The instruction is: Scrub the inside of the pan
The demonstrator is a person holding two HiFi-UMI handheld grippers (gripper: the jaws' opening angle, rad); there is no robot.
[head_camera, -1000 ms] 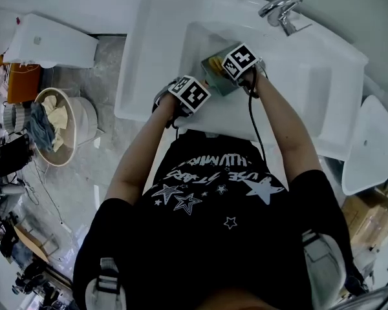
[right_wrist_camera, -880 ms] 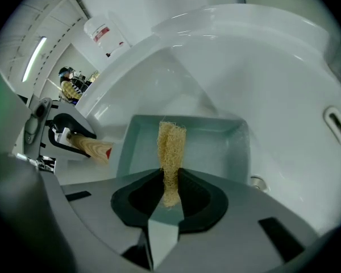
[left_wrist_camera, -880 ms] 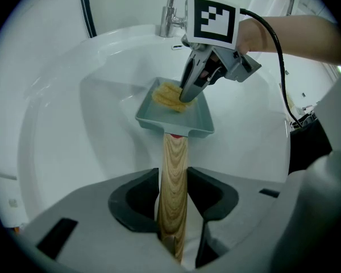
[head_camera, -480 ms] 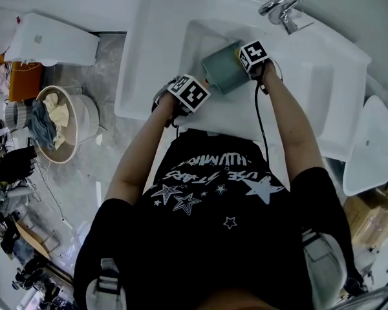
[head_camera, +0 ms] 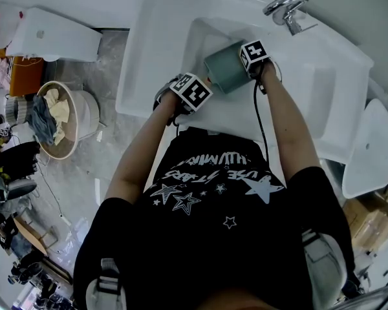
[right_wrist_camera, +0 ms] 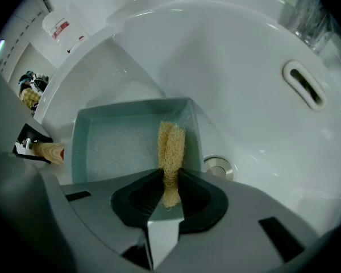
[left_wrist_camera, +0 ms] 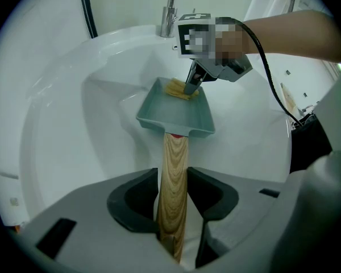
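clamping the wooden handle (left_wrist_camera: 175,152) of a square grey-green pan (left_wrist_camera: 179,117) (left tongs (left_wrist_camera: 174,178)); right tongs (right_wrist_camera: 170,174) pinch yellow loofah (right_wrist_camera: 171,144).

My left gripper (left_wrist_camera: 174,197) is clamped on the wooden handle (left_wrist_camera: 173,158), with the dark pads pressing it from both sides. The handle runs away from me to the grey-green square pan (left_wrist_camera: 169,117), which is inside the white sink (left_wrist_camera: 62,129). I cannot tell whether it touches the bottom. At the pan's far edge my right gripper (left_wrist_camera: 191,89) points down, with a yellow scrubber (left_wrist_camera: 177,87) at its tip inside the pan. A black cable (left_wrist_camera: 268,61) loops along my forearm (left_wrist_camera: 298,30). The faucet (left_wrist_camera: 169,10) stands behind.
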